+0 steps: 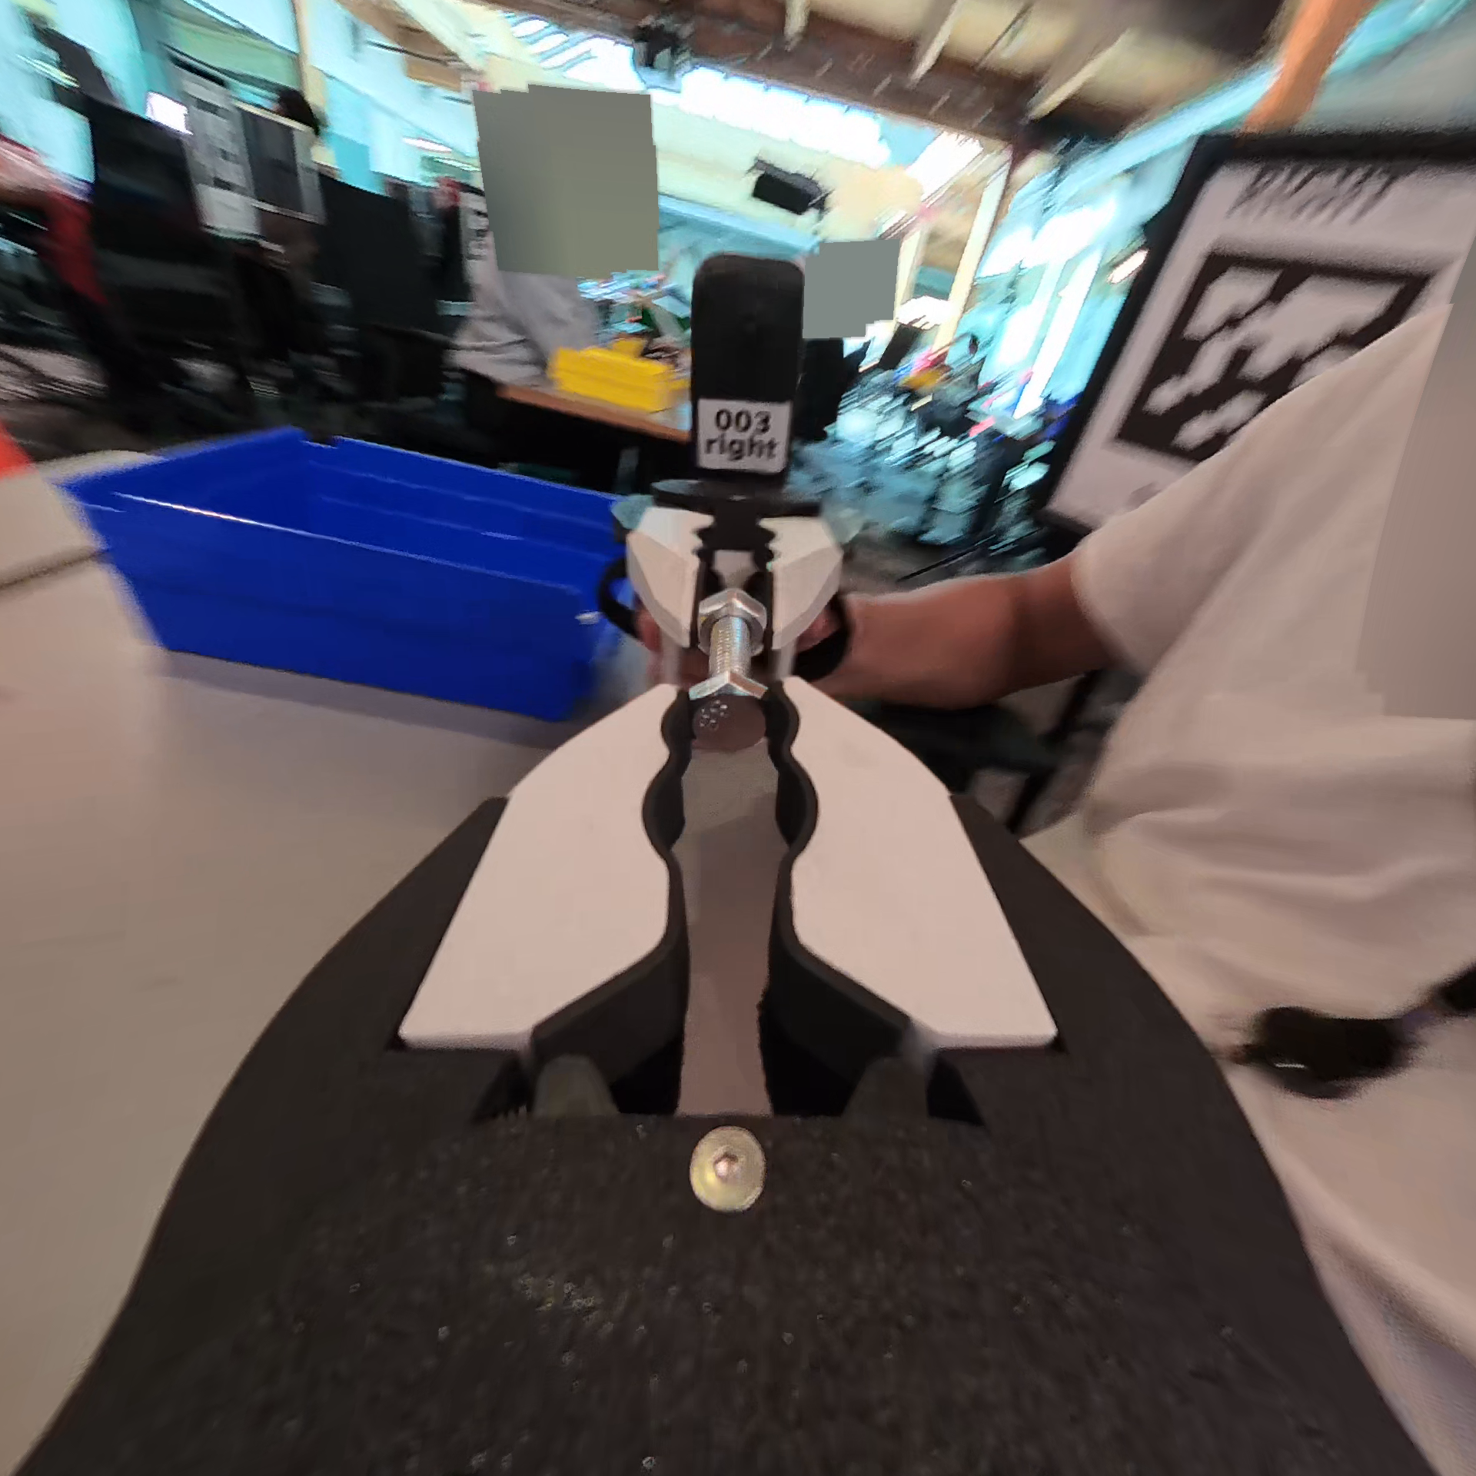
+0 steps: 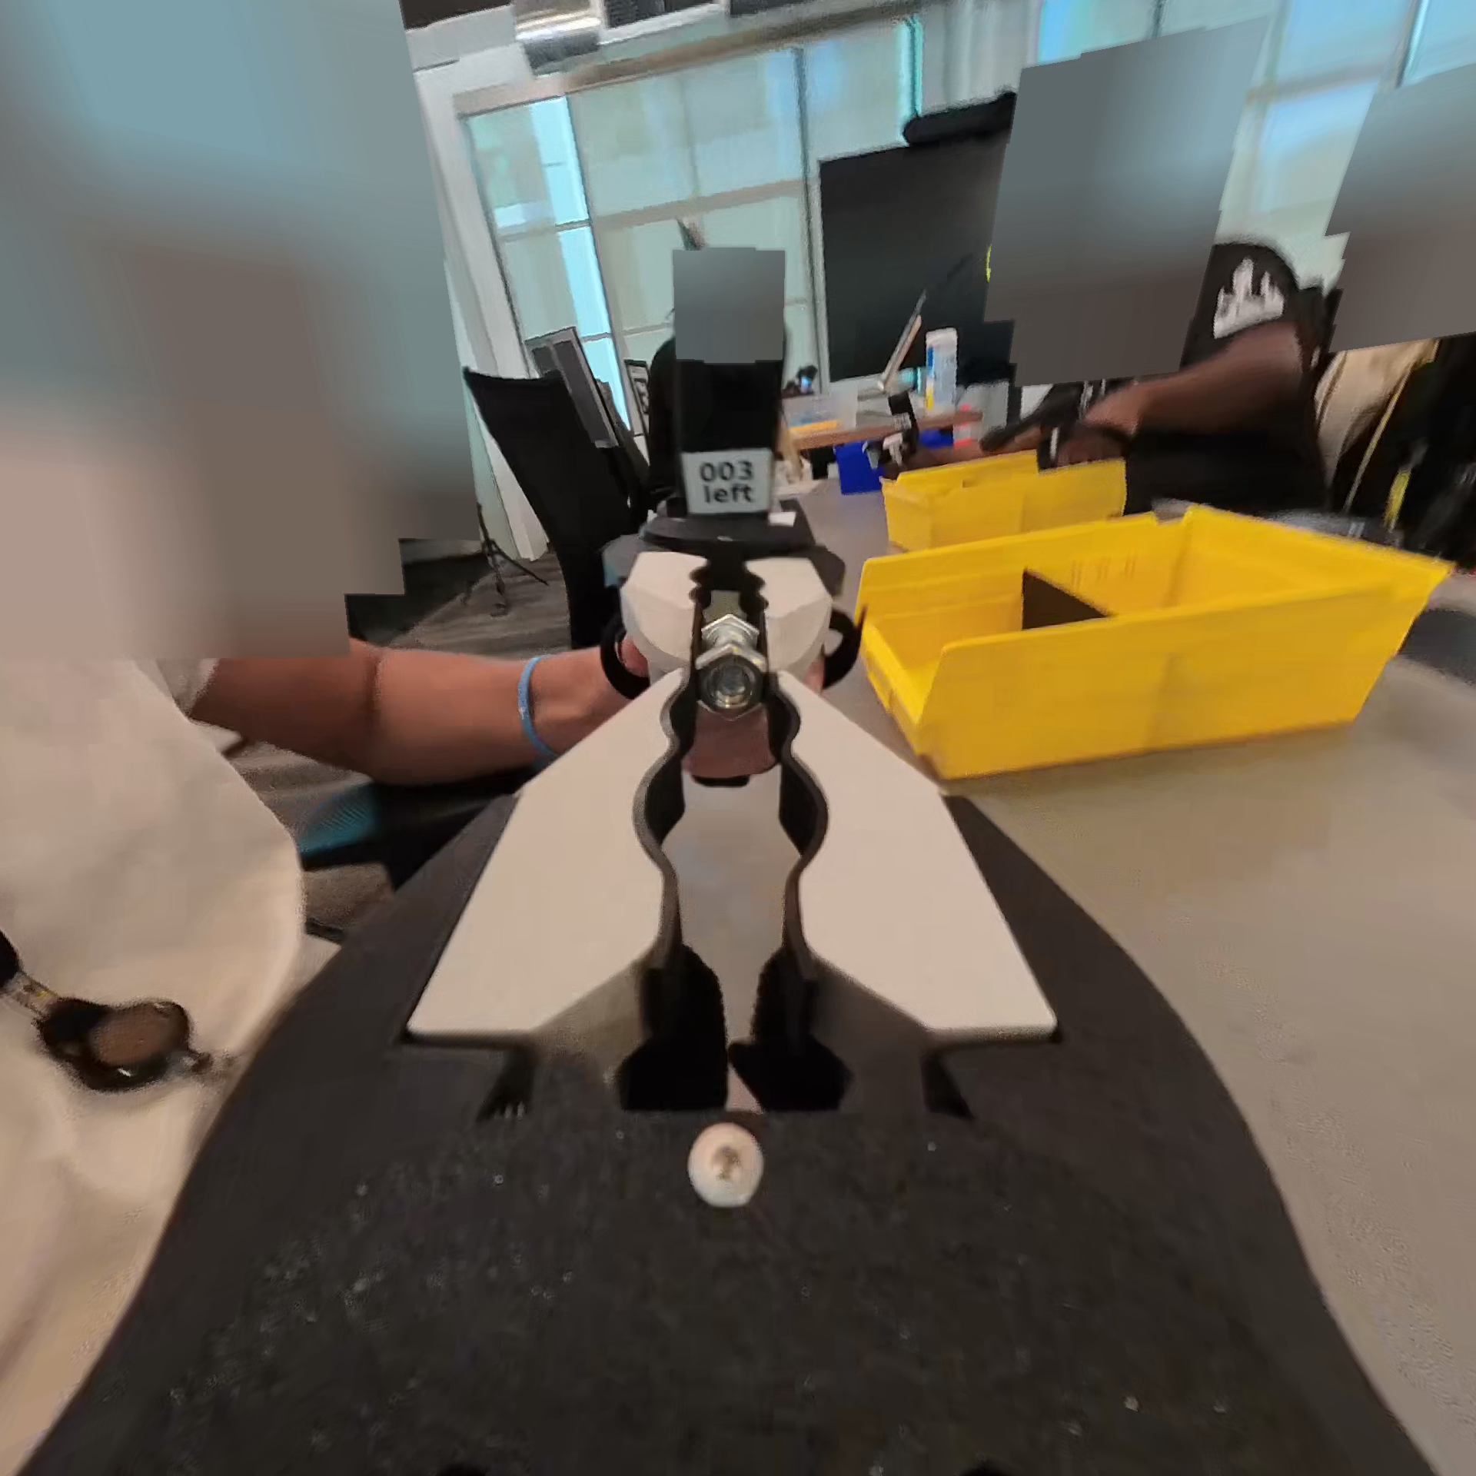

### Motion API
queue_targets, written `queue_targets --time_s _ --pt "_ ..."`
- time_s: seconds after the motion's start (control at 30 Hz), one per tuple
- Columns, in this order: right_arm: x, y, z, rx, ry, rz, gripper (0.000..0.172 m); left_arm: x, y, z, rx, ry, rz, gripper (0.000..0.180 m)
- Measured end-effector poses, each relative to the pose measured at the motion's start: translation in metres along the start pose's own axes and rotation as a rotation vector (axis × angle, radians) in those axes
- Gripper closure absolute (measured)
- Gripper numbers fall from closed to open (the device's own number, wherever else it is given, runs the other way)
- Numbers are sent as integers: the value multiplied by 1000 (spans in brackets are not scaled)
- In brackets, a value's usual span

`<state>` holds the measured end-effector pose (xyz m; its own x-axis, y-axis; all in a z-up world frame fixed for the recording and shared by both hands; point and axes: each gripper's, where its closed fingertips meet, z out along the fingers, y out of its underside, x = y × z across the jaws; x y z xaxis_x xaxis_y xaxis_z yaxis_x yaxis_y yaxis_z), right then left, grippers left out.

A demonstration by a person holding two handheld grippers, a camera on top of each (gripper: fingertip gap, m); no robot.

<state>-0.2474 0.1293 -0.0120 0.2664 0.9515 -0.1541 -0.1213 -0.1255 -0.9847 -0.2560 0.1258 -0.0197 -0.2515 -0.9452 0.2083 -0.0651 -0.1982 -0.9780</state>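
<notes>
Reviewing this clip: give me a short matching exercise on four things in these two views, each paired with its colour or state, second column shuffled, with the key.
Things
1. bolt
2. nut
3. bin with a dark divider
4. bin on the table in the left wrist view

Colour or state
a. blue
b. yellow
c. head held by the left gripper
d. on the thread, held by the right gripper

Pairs: 1-c, 2-d, 3-b, 4-a

The two grippers face each other tip to tip over the table [image 1: 240, 799], the left gripper [image 1: 725, 723] on the bolt [image 1: 728, 651] head, the right gripper [image 2: 728, 688] on the nut [image 2: 725, 685] at the other end. A bin [image 1: 359, 575] sits on the table left of them in the left wrist view; in the right wrist view two bins [image 2: 1158, 639] stand to the right, one behind the other
</notes>
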Motion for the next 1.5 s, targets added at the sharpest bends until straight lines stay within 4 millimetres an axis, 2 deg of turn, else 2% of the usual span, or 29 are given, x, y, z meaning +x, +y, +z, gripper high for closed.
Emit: queue_targets --time_s 0.13,0.47,0.67,0.87,0.93,1.0,1.07,1.2,1.3,1.33,1.4,1.5 --pt "9 3 3 -10 24 204 155 -9 0 -2 -33 -107 117 162" --pt "9 7 6 -46 37 170 143 -14 1 -4 -15 -113 88 162" --pt "4 11 7 -68 7 157 145 -17 -2 -7 11 -119 69 162" --pt "0 18 7 -73 -13 143 140 -20 -5 -11 65 -88 -24 163" --pt "7 24 3 -76 26 67 131 -20 -2 -8 70 -52 -92 163" --pt "20 34 -2 -110 113 -85 121 -20 4 -4 64 -18 -165 163" --pt "20 38 -5 -119 136 -239 115 -22 13 1 35 9 -235 163" --pt "19 48 -8 -229 218 -522 114 -24 30 8 -16 41 -344 163" --pt "15 38 -14 -208 318 -737 117 -21 34 12 -19 63 -384 163" --pt "11 35 -15 -201 330 -796 123 -20 34 12 -19 69 -392 163" --pt "4 41 -13 -236 299 -843 126 -20 36 13 -21 67 -397 163" --pt "5 47 -11 -254 299 -851 124 -18 37 14 -22 71 -409 163"
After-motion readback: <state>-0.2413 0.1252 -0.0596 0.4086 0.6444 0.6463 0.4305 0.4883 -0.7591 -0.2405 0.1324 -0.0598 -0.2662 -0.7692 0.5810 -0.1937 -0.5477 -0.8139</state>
